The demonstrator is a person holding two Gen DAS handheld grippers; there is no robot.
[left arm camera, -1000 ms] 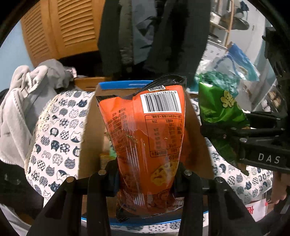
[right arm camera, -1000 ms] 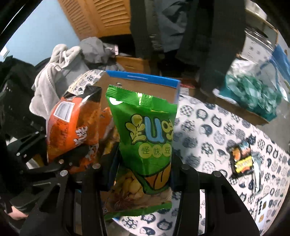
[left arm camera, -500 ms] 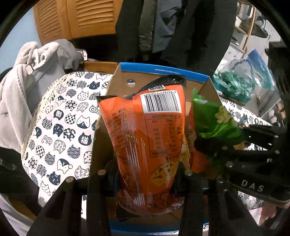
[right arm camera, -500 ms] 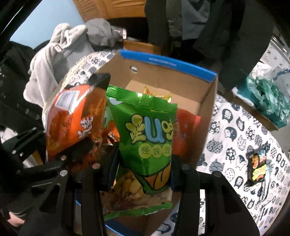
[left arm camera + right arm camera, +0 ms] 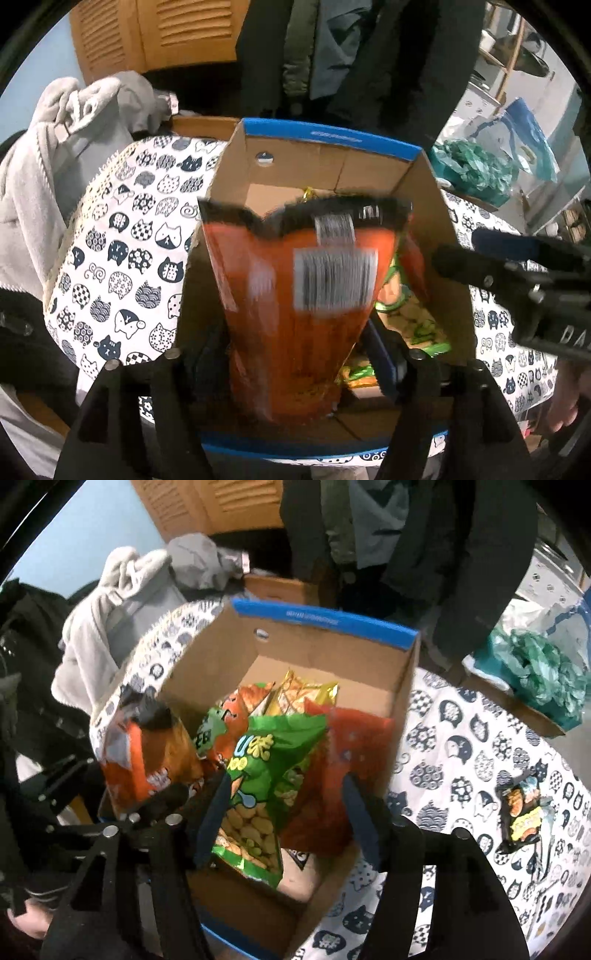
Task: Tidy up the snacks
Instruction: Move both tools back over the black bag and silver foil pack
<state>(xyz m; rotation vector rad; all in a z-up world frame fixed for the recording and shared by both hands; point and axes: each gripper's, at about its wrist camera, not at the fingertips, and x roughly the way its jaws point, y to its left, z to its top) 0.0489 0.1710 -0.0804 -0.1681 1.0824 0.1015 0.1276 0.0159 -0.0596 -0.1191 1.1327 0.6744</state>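
A brown cardboard box with a blue rim [image 5: 332, 136] [image 5: 321, 618] stands on the cat-print tablecloth and holds several snack bags. My left gripper [image 5: 295, 365] is open over the box; the orange bag [image 5: 306, 295] is blurred between its spread fingers, dropping in. It also shows in the right wrist view [image 5: 147, 753]. My right gripper [image 5: 284, 812] is open above the box; the green bag [image 5: 258, 786] lies loose among the others, a red bag [image 5: 347, 746] beside it.
A small dark snack packet [image 5: 524, 812] lies on the tablecloth [image 5: 461, 775] right of the box. Grey clothes [image 5: 55, 147] pile at the left, dark coats hang behind, and a teal plastic bag [image 5: 539, 668] sits at the back right.
Both grippers moved over the box and opened. The green bag fell into the box; the orange bag slips down out of the left fingers.
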